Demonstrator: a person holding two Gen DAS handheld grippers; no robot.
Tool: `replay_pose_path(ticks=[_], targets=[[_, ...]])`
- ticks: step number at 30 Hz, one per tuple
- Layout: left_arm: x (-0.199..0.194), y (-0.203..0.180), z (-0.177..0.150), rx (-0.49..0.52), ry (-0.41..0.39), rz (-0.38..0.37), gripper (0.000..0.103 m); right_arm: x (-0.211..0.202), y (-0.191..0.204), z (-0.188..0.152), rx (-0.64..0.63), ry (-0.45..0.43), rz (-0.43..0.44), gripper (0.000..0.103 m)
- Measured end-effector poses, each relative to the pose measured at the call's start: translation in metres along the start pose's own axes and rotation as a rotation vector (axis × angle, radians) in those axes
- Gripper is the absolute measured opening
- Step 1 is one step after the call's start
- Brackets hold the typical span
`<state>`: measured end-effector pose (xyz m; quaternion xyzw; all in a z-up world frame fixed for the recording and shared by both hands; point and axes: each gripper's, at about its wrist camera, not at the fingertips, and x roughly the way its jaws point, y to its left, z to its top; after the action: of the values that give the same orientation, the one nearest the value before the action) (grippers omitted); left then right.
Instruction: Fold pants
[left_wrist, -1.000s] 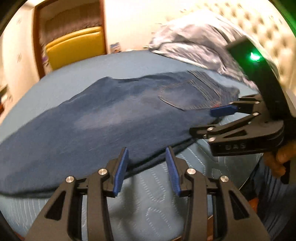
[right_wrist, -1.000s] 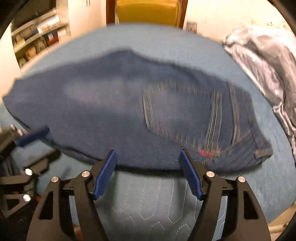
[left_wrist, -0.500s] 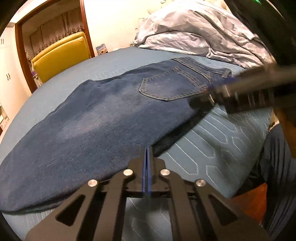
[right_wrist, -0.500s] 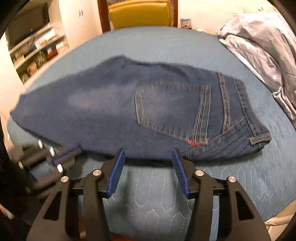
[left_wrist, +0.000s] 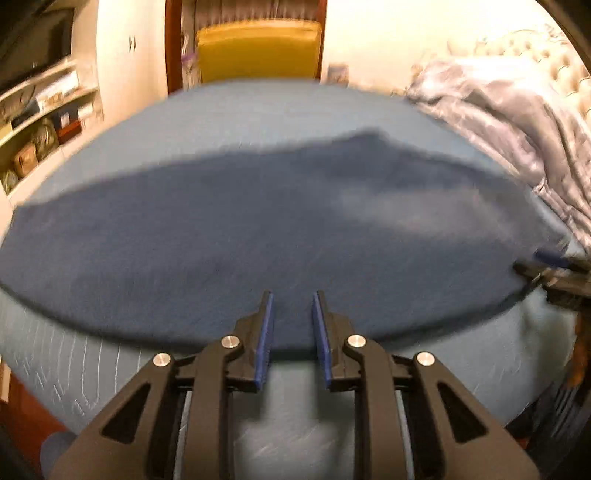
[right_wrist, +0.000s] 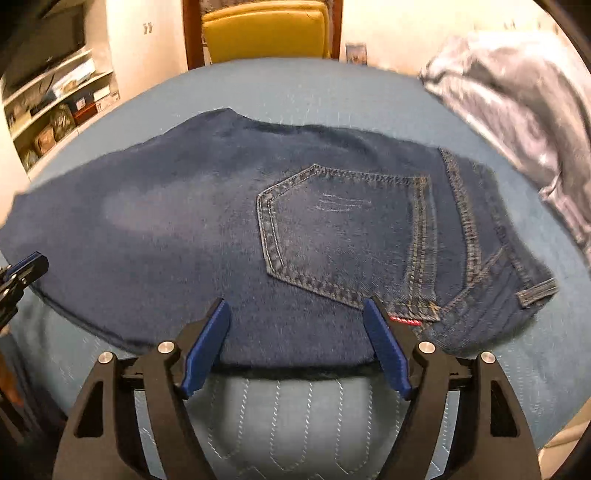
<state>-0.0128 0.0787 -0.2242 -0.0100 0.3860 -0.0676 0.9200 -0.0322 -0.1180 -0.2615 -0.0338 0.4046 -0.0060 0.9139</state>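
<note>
Dark blue jeans (right_wrist: 332, 221) lie flat across the bed, folded lengthwise, back pocket (right_wrist: 343, 229) up and waistband to the right. In the left wrist view the jeans (left_wrist: 258, 229) are blurred by motion. My left gripper (left_wrist: 291, 295) hovers at the near edge of the leg part, its jaws narrowly apart and opening, with no cloth pinched. My right gripper (right_wrist: 295, 304) sits at the near edge below the pocket, jaws wide and opening, the hem showing between them but not pressed. Each view shows the other gripper at its side edge: right gripper (left_wrist: 550, 264), left gripper (right_wrist: 26, 266).
The bed's blue quilted cover (right_wrist: 295, 406) runs under the jeans, its near edge just below my grippers. A crumpled grey duvet (right_wrist: 517, 110) is piled at the right by the tufted headboard (left_wrist: 554, 55). A yellow chair (right_wrist: 266, 29) and shelves (right_wrist: 55, 110) stand beyond.
My left gripper was shut half a second ago and now stands slightly apart; it has slid left along the jeans' near edge. The right gripper's jaws narrowed, then widened again.
</note>
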Motion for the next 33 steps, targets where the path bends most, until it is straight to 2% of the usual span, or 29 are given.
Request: replay_pose_path(ticks=[3,5,7,8,10,12,15,16,17,19,21,23,24,26,28,30,31,33], targets=[[-0.011,0.015,-0.01,-0.002,-0.031,-0.028,0.035,-0.006,-0.001,0.003,0.02,0.022,-0.024,0.076],[-0.021,0.036,-0.009,-0.066,-0.051,-0.027,0.055,-0.018,0.007,0.015,0.029,-0.004,-0.05,0.079],[-0.03,0.072,-0.004,-0.162,-0.082,-0.002,0.058,-0.031,0.031,0.032,-0.016,-0.058,-0.02,0.087],[-0.03,0.088,0.0,-0.182,-0.08,0.021,0.058,-0.035,0.046,0.042,-0.039,-0.078,0.009,0.087],[-0.027,0.12,0.01,-0.189,-0.065,0.096,0.057,-0.034,0.075,0.06,-0.044,-0.088,0.082,0.087],[-0.023,0.14,0.025,-0.163,-0.058,0.112,0.056,-0.023,0.108,0.082,-0.032,-0.07,0.183,0.087],[-0.017,0.141,0.057,-0.063,-0.053,0.065,0.062,-0.001,0.139,0.104,0.023,-0.034,0.236,0.087],[-0.013,0.137,0.068,-0.037,-0.056,0.053,0.072,0.01,0.149,0.112,0.03,-0.032,0.237,0.087],[-0.006,0.13,0.084,-0.016,-0.046,-0.001,0.085,0.022,0.159,0.119,0.019,-0.024,0.229,0.087],[0.009,0.118,0.104,-0.002,-0.028,-0.054,0.088,0.043,0.163,0.127,0.025,0.011,0.215,0.087],[0.03,0.1,0.123,0.02,-0.009,-0.075,0.094,0.052,0.145,0.135,0.061,-0.002,0.182,0.087],[0.051,0.086,0.132,0.012,0.0,-0.173,0.097,0.055,0.105,0.141,0.105,-0.032,0.166,0.087],[0.059,0.08,0.134,0.023,0.002,-0.164,0.097,0.06,0.084,0.143,0.121,-0.019,0.182,0.087],[0.076,0.059,0.137,0.12,0.006,-0.161,0.097,0.072,0.034,0.146,0.146,0.006,0.094,0.087],[0.091,0.037,0.139,0.187,0.029,-0.158,0.092,0.078,-0.008,0.148,0.156,0.001,-0.001,0.087],[0.1,0.019,0.145,0.18,0.066,-0.213,0.087,0.087,-0.05,0.149,0.194,0.016,-0.057,0.087],[0.104,0.012,0.15,0.163,0.068,-0.227,0.082,0.089,-0.066,0.148,0.213,0.015,-0.073,0.087],[0.11,-0.006,0.158,0.163,0.072,-0.239,0.065,0.095,-0.091,0.147,0.232,0.025,-0.095,0.087]])
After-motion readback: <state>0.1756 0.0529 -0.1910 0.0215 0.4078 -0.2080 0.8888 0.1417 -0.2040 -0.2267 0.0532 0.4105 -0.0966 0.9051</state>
